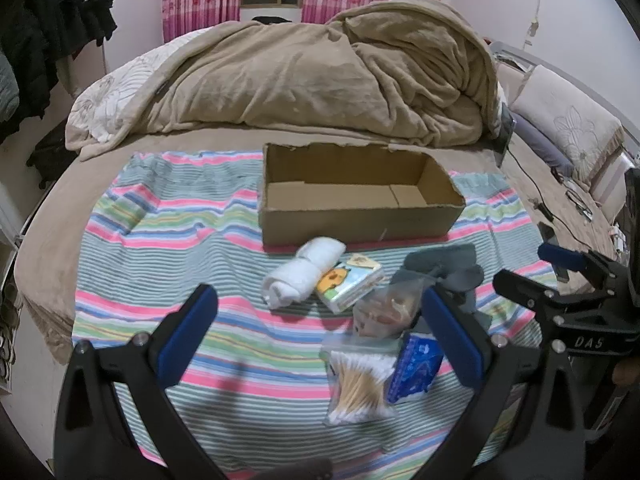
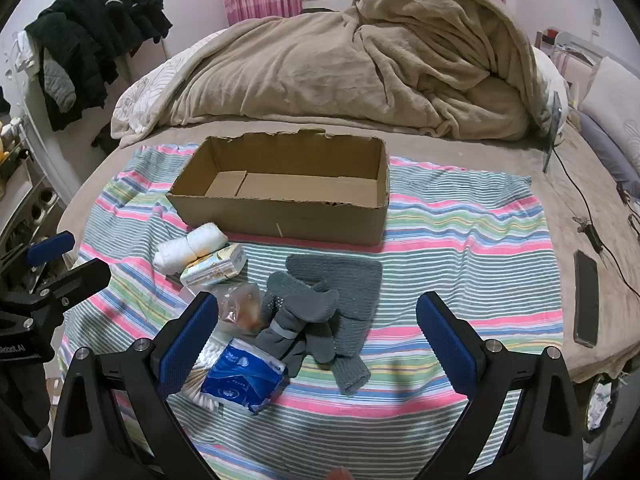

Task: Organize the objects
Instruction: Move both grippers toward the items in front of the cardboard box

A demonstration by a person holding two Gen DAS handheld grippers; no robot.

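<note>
An empty open cardboard box [image 1: 360, 196] [image 2: 288, 196] stands on a striped cloth [image 1: 180, 240] [image 2: 460, 240] on the bed. In front of it lie a rolled white towel [image 1: 302, 274] [image 2: 188, 246], a cartoon tissue pack [image 1: 350, 282] [image 2: 214, 266], a clear snack bag [image 1: 386, 310] [image 2: 240, 306], a bag of cotton swabs [image 1: 360, 386], a blue tissue pack [image 1: 414, 368] [image 2: 244, 380] and grey socks [image 1: 444, 270] [image 2: 320, 308]. My left gripper [image 1: 320, 320] is open and empty above the pile. My right gripper [image 2: 318, 322] is open and empty over the socks.
A heaped tan blanket [image 1: 320, 76] [image 2: 360, 68] lies behind the box. A phone [image 2: 586, 304] and cables [image 2: 588, 224] lie on the bed at the right. Dark clothes [image 2: 92, 40] hang at the left. Pillows [image 1: 560, 120] sit at the far right.
</note>
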